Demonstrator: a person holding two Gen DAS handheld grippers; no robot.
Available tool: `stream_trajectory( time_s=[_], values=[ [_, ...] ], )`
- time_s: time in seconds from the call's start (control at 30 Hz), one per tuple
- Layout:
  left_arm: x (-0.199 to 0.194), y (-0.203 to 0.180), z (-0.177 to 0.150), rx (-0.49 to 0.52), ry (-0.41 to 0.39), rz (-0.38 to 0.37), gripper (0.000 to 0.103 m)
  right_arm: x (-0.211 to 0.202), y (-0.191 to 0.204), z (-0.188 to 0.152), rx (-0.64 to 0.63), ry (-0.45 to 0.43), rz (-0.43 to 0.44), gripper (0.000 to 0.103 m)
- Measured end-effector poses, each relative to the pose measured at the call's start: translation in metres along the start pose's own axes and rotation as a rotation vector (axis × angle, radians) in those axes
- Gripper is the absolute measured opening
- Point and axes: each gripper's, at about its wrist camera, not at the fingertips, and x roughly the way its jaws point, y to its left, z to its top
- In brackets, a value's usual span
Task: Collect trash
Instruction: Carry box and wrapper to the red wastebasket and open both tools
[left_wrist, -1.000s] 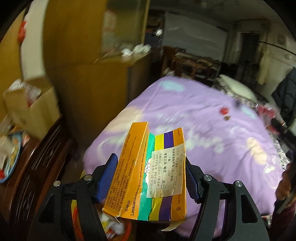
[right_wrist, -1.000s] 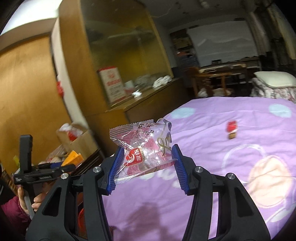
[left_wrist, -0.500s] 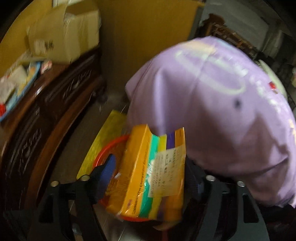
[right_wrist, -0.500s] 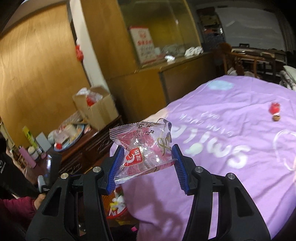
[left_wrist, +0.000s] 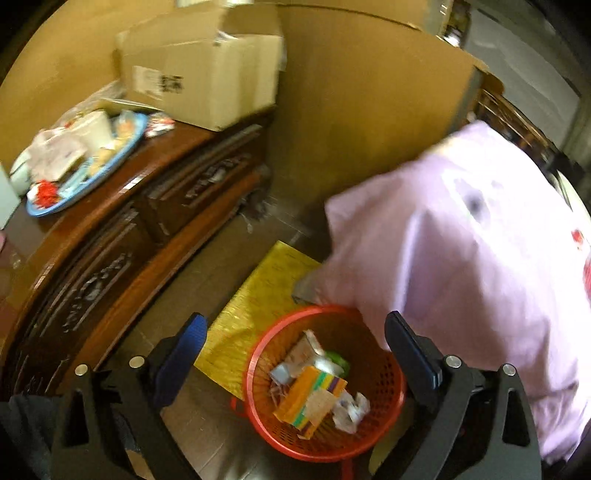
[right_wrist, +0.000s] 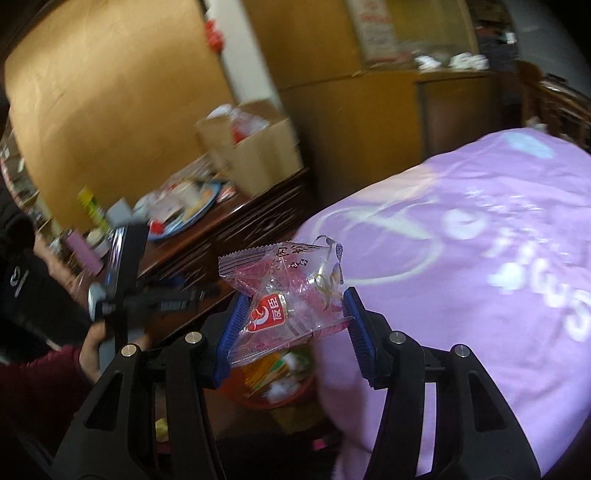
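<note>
Kid: Where the left gripper (left_wrist: 293, 334) looks down, what is between its blue pads?

Helper: Nothing is held. Its jaws are opening wide, and they stand over the red basket (left_wrist: 384, 369) on the floor below. The near rim of the basket is cut off by the black arms.

Kid: What is in the basket?

Helper: An orange box (left_wrist: 308, 400) with green, yellow and purple stripes lies in the middle. Around it are crumpled white papers (left_wrist: 349, 406) and something green (left_wrist: 340, 360), too blurry to name. Past the basket lies a yellow mat (left_wrist: 258, 306), and to the right hangs a purple bed cover (left_wrist: 461, 258).

Kid: And the right gripper (right_wrist: 293, 319)?

Helper: Its pads are clamped on a clear snack wrapper (right_wrist: 288, 291) with a red label. Below the wrapper the basket shows again, but the wrapper and the pads hide most of it, so its things are hard to make out.

Kid: Where are the hands?

Helper: To the left of the right jaws, a hand (right_wrist: 92, 345) in a dark red sleeve (right_wrist: 33, 387) grips the handle of the other gripper, which tips downward. It is blurry. Farther back, a cardboard box (right_wrist: 258, 147) sits on a dark wood cabinet (right_wrist: 236, 225).
</note>
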Motion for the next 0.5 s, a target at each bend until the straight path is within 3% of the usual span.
stream_trajectory(
  time_s=[0.17,0.5],
  values=[
    [-0.006,0.016,0.011,-0.036,-0.042,0.053,0.096,0.044,0.025,-0.004,-0.05,0.099,0.055,0.053],
    [0.011,0.034,0.01,-0.074,-0.005,0.043,0.096,0.123,0.058,-0.018,-0.143,0.273,0.08,0.056]
  ],
)
